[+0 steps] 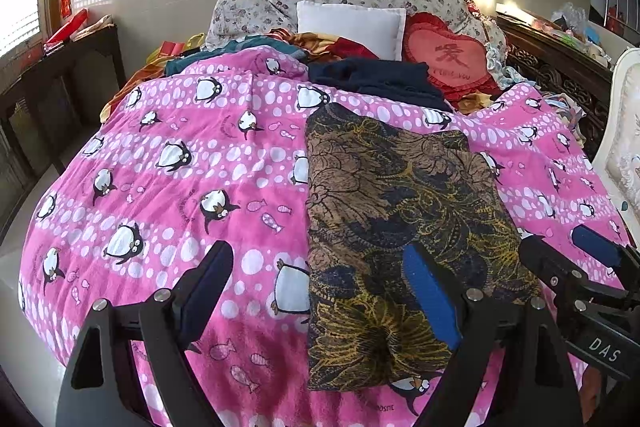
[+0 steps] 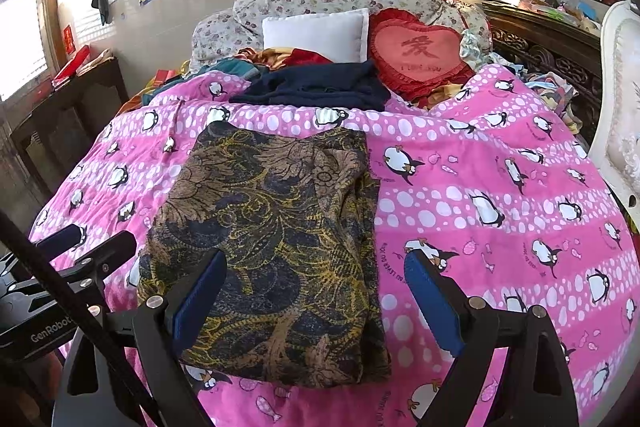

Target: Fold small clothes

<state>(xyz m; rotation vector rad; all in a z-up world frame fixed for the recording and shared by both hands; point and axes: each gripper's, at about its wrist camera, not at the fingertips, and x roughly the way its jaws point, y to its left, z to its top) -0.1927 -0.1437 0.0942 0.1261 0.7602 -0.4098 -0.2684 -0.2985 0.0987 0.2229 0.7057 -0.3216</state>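
Note:
A dark garment with a brown and yellow floral print (image 1: pixel 396 227) (image 2: pixel 276 239) lies folded flat as a long rectangle on the pink penguin blanket (image 1: pixel 180 167) (image 2: pixel 500 195). My left gripper (image 1: pixel 320 283) hovers open above the garment's near left edge, nothing between its fingers. My right gripper (image 2: pixel 316 291) hovers open above the garment's near right edge, also holding nothing. Each gripper shows in the other's view: the right gripper (image 1: pixel 560 247) at the right edge, the left gripper (image 2: pixel 92 239) at the left edge.
A dark navy garment (image 1: pixel 380 79) (image 2: pixel 320 83) lies crumpled beyond the folded one. Behind it sit a white pillow (image 1: pixel 352 23), a red heart cushion (image 1: pixel 452 59), floral bedding and mixed clothes. A dark cabinet (image 1: pixel 60 87) stands left; a white chair (image 2: pixel 624 99) stands right.

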